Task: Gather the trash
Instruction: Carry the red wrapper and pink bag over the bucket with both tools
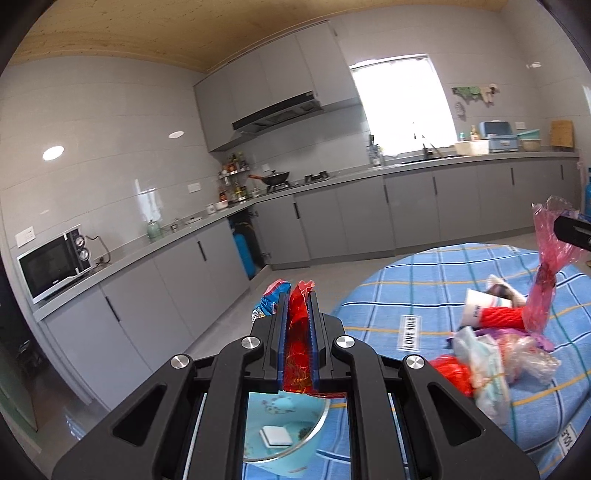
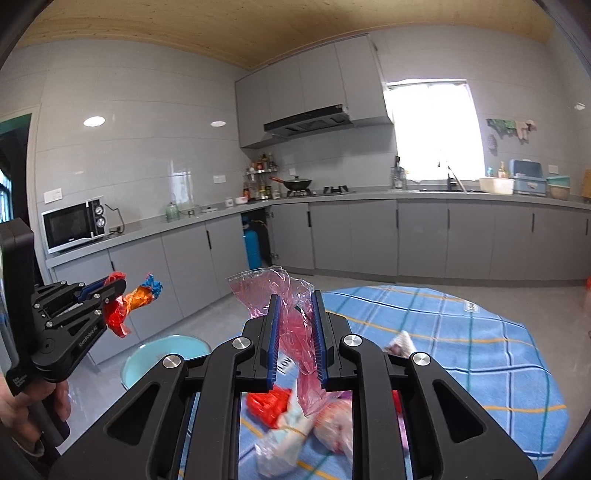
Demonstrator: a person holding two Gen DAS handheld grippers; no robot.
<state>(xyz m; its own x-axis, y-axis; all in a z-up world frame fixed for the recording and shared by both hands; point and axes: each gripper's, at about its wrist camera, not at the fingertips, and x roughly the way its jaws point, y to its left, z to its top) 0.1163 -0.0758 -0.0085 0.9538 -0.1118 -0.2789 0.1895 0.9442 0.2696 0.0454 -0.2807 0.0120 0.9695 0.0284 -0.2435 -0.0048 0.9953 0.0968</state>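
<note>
A: Grey cabinets [image 2: 332, 236] run along two walls under a wood ceiling [image 2: 258, 29]?
B: Yes. A microwave [image 2: 72, 225] sits on the left counter, a wok [image 2: 297, 182] on the far stove.
A: Light?
B: A bright window [image 2: 436, 129] far right, above the sink; the floor [image 2: 207, 317] is grey tile.

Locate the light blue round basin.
The light blue round basin sits at the table's left edge, below the left gripper in the right wrist view; the left wrist view shows it directly beneath that gripper's fingers.
</note>
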